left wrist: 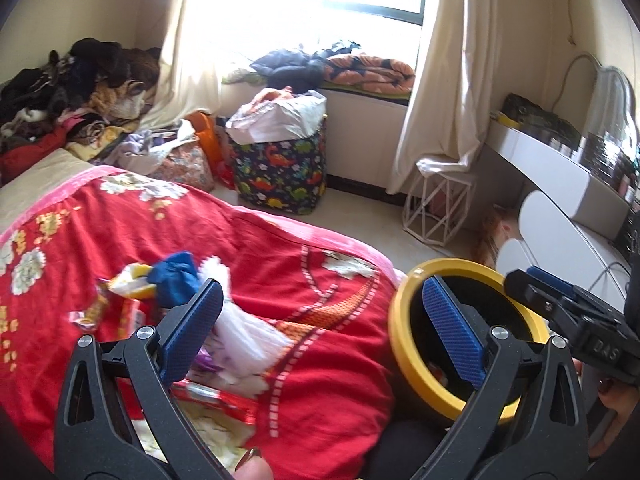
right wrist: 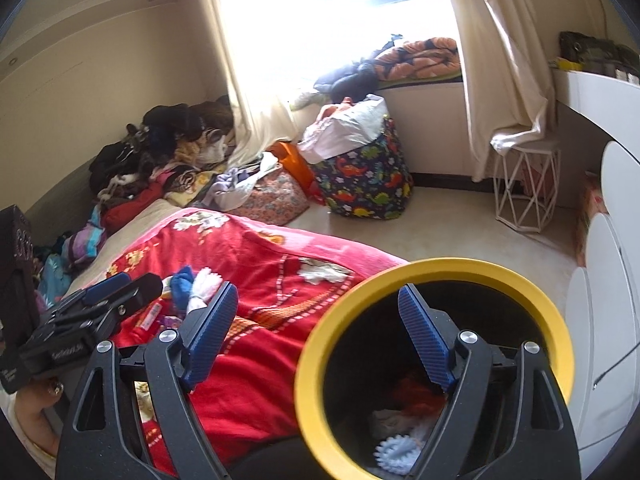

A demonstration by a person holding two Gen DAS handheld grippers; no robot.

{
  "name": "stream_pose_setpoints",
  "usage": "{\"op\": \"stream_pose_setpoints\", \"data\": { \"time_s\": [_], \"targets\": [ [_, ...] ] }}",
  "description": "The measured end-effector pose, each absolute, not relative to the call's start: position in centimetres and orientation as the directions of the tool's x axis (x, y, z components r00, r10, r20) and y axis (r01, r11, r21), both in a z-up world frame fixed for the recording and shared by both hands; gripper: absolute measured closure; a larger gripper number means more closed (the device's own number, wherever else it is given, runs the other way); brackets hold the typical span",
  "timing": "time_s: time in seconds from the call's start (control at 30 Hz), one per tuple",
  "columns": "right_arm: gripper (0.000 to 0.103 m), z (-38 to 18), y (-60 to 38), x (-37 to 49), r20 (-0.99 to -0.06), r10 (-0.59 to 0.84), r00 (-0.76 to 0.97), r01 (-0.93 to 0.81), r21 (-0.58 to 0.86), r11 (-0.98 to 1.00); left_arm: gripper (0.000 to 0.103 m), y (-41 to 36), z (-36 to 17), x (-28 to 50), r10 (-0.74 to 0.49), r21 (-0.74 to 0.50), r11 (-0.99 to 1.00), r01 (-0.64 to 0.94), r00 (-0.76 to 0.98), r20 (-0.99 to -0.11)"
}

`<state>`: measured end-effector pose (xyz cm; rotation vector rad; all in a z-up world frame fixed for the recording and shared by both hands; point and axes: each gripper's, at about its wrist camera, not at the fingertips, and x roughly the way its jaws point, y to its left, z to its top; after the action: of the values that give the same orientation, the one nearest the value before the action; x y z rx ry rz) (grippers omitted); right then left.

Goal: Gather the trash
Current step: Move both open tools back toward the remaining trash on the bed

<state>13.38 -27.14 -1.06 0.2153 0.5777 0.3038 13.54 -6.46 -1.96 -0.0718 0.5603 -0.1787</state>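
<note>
My left claw (left wrist: 320,320) hangs spread wide, gripping nothing, over the red blanket (left wrist: 256,248). Right claw (right wrist: 316,334) likewise spread, empty, above the yellow-rimmed bin (right wrist: 440,268) beside the blanket. Bin holds scraps already. On the blanket: blue wad (left wrist: 176,280), white bag (left wrist: 244,320), wrappers (left wrist: 128,284).

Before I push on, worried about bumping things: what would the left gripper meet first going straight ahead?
Probably the red blanket: the open left gripper points across it, the white wrapper just left. Depth unclear.
</note>
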Motion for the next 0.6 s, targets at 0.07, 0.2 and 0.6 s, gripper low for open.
{"op": "stream_pose_setpoints", "data": {
  "time_s": [0.07,0.2,0.6],
  "targets": [
    [0.021,-0.8,-26.2,13.6,-0.502,0.352,0.790,-0.235,0.282,0.930,0.011,-5.5,-1.8,13.6,-0.172,-0.117,0.985,0.130,0.837,-0.520],
    [0.020,-0.7,-24.3,14.2,-0.511,0.373,0.774,-0.264,0.275,0.925,0.011,-3.1,-1.6,13.6,-0.125,-0.111,0.991,0.078,0.846,-0.519],
    [0.020,-1.3,-19.0,16.0,-0.557,0.446,0.701,-0.369,0.251,0.895,0.011,3.7,-3.5,14.0,-0.030,-0.162,0.984,-0.074,0.829,-0.558]
  ]
}}
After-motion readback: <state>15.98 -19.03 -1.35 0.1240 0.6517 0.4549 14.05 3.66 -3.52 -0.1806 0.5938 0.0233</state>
